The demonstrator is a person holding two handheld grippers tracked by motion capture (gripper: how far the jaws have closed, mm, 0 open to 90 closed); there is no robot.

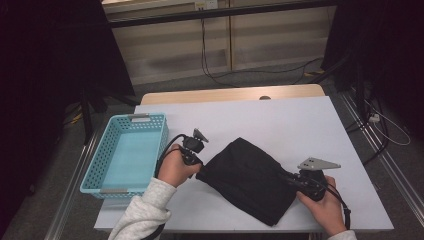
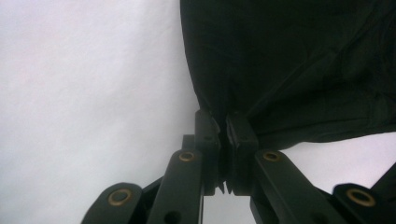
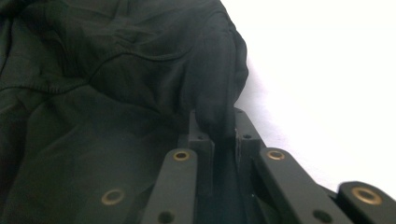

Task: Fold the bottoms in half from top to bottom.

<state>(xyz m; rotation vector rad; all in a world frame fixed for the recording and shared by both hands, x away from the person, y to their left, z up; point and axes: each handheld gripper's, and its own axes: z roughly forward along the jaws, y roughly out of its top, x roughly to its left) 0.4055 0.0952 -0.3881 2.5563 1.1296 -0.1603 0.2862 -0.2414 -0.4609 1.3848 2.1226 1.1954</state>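
Folding black cloth (image 1: 250,180): left gripper (image 1: 199,167) pinches its 9 o'clock corner, right gripper (image 1: 290,179) clamps the 3 o'clock edge, fold pending, basket (image 1: 100,172) at 9 o'clock waiting.

Black cloth on white

The plain black garment (image 1: 248,178) lies on a white worktop (image 1: 280,120); the perforated basket (image 1: 128,152) is turquoise.

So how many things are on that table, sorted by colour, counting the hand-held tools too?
Black: 3, the black cloth, the left gripper and the right gripper, each clamped on an edge of that cloth.
Turquoise: 1, the basket, standing to the left of the cloth.
Total: 4 things on the white table.
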